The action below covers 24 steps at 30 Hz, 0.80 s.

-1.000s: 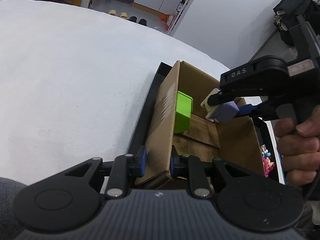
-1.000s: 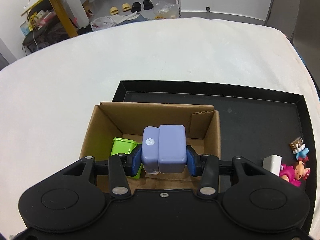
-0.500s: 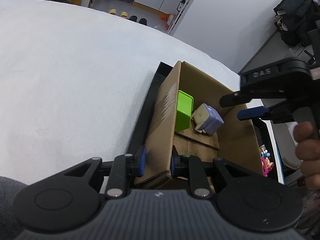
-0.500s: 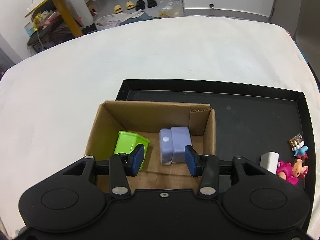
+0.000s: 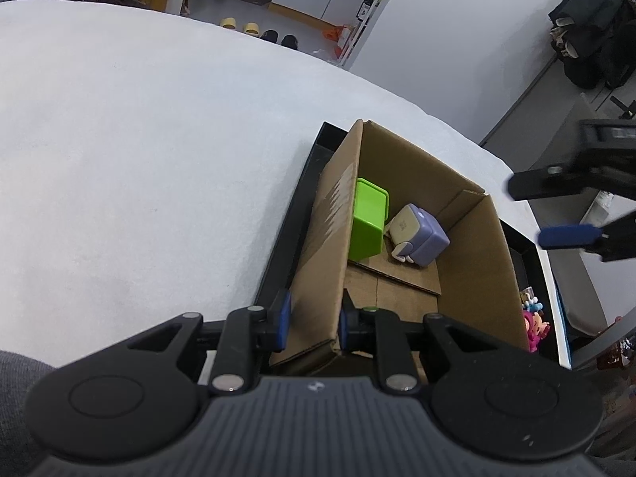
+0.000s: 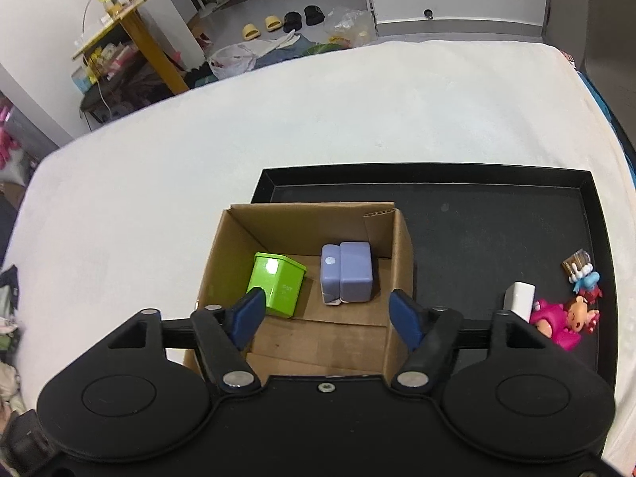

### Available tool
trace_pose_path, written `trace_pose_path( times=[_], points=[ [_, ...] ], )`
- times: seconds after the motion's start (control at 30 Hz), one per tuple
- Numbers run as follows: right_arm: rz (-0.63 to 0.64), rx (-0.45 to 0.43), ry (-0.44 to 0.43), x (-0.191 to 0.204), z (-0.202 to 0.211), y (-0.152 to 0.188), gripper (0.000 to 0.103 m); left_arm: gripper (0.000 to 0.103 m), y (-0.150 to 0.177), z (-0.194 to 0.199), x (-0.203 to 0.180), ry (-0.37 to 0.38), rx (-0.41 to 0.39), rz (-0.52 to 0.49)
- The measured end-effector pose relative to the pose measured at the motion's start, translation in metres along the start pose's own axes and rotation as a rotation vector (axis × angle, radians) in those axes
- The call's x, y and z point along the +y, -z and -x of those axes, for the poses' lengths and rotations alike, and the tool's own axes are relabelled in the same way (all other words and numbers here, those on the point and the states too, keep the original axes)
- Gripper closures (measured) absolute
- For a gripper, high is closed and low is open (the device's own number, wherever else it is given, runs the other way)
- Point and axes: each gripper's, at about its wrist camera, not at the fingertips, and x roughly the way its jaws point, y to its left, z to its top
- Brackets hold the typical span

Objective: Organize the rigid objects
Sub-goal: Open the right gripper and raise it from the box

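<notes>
The lilac plastic block (image 6: 348, 276) lies on the floor of the open brown cardboard box (image 6: 401, 254), just beside the lime-green plastic cube (image 6: 276, 284). Above it the right gripper (image 6: 324, 316) has just been opening its fingers, which now stand spread with nothing between them. The left gripper (image 5: 312, 320) is clenched on the box's near wall, steadying it in the shallow black tray (image 6: 516, 214) on the white-covered desk (image 6: 357, 111). What remains, I'd say, are the white block (image 6: 520, 298) and the small toy figures (image 6: 564, 314) at the tray's right end. Best to lift clear of the cardboard rim before swinging over, and keep the left hold firm.
</notes>
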Motion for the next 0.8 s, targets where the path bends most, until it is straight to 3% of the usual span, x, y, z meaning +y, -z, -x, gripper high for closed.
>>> trace_pose_path(
  times=[0.1,0.8],
  points=[
    [-0.009,-0.018,-0.017,-0.006,0.012,0.0,0.025,0.082,-0.001,-0.001,-0.003,-0.011,0.003,-0.003],
    [-0.046,-0.12,-0.094,-0.054,0.076,0.017,0.015,0.082,0.004,0.004,-0.016,-0.064,-0.01,-0.037]
  ],
)
